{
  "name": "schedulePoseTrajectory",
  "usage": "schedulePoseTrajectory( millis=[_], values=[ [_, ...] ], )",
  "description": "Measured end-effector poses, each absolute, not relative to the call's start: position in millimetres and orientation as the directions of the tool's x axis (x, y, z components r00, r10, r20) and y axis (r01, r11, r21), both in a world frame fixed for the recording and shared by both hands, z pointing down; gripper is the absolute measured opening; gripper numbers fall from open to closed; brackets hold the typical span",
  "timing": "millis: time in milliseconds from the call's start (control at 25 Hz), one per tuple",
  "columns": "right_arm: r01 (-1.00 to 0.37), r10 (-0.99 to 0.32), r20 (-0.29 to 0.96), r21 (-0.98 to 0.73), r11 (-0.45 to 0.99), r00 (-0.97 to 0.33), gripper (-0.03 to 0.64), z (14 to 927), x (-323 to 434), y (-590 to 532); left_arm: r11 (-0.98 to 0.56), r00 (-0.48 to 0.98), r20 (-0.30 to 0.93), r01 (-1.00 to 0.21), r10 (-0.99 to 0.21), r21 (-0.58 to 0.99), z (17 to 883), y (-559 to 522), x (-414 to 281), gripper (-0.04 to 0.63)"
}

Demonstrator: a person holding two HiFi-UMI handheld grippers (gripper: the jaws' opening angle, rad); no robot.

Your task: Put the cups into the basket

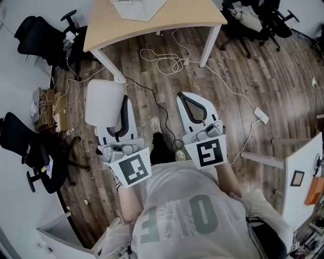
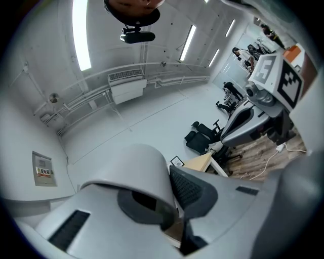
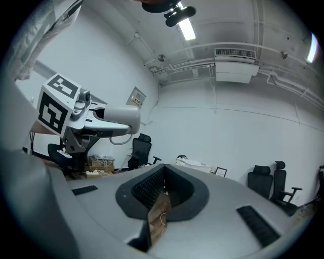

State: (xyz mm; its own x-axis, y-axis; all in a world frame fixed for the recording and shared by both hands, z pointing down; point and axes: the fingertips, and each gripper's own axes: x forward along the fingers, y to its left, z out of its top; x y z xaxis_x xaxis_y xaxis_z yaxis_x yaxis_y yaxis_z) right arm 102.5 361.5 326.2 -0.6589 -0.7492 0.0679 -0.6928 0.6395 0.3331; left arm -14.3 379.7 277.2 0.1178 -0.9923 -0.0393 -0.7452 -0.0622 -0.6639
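A white cup sits on its side in my left gripper, which is shut on it and held low above the floor. In the left gripper view the cup fills the space between the jaws of the left gripper, and its mouth is hidden. My right gripper hangs beside it, shut with nothing in it. Its jaws meet, with only a sliver of floor showing. A white basket stands on the wooden table ahead, well beyond both grippers.
White cables and a power adapter lie on the wooden floor between me and the table. Black office chairs stand to the left, with more at the back right. A white cabinet is at the right.
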Motion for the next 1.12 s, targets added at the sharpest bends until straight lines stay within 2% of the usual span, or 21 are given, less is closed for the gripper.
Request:
schedulePoseTrajectory(
  millis=[600, 1120],
  values=[
    [-0.672, -0.756, 0.114, 0.388, 0.631, -0.645, -0.002, 326, 41, 246, -0.074, 0.162, -0.097, -0.803, -0.982, -0.591, 276, 250, -68, 0.055],
    [-0.746, -0.811, 0.046, 0.365, 0.557, -0.583, -0.002, 295, -46, 99, -0.091, 0.22, -0.167, -0.823, -0.961, -0.561, 252, 95, -160, 0.055]
  ],
)
